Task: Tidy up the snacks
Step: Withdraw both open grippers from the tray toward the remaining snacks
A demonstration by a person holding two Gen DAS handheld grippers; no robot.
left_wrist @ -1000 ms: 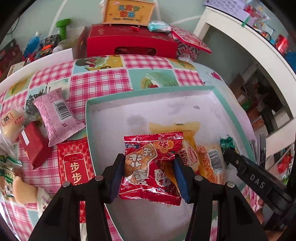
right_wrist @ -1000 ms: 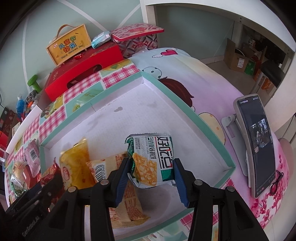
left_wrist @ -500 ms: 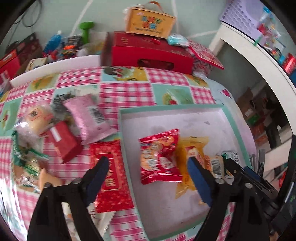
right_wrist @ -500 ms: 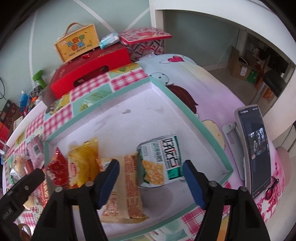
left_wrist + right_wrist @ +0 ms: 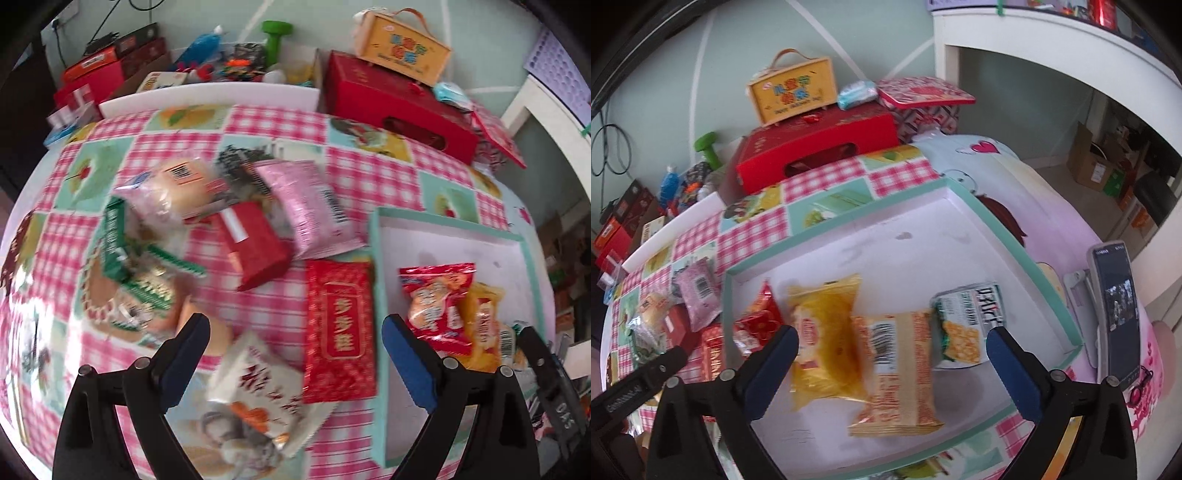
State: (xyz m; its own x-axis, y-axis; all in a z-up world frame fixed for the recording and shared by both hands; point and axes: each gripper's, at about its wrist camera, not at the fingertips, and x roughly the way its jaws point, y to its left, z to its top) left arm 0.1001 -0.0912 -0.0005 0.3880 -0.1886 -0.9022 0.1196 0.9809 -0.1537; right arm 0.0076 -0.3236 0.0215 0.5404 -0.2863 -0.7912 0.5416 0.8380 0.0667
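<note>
A shallow white tray with a teal rim (image 5: 1008,236) (image 5: 380,406) holds a red snack pack (image 5: 436,302) (image 5: 757,321), a yellow pack (image 5: 827,332), an orange pack (image 5: 897,369) and a green-and-white pack (image 5: 967,325). My left gripper (image 5: 295,362) is open and empty above loose snacks left of the tray: a flat red packet (image 5: 340,328), a white packet (image 5: 258,395), a red box (image 5: 251,243), a pink pack (image 5: 306,206). My right gripper (image 5: 890,365) is open and empty over the tray's contents.
A red gift box (image 5: 820,151) with a yellow carry box (image 5: 794,92) on it stands at the table's back. A phone on a stand (image 5: 1115,310) is right of the tray. Clutter lies behind the table (image 5: 221,62). A white shelf (image 5: 1052,40) is at the right.
Both grippers opened and let go their packs in the tray. The left gripper swung left to hover over the loose snacks; the right gripper drew back.
</note>
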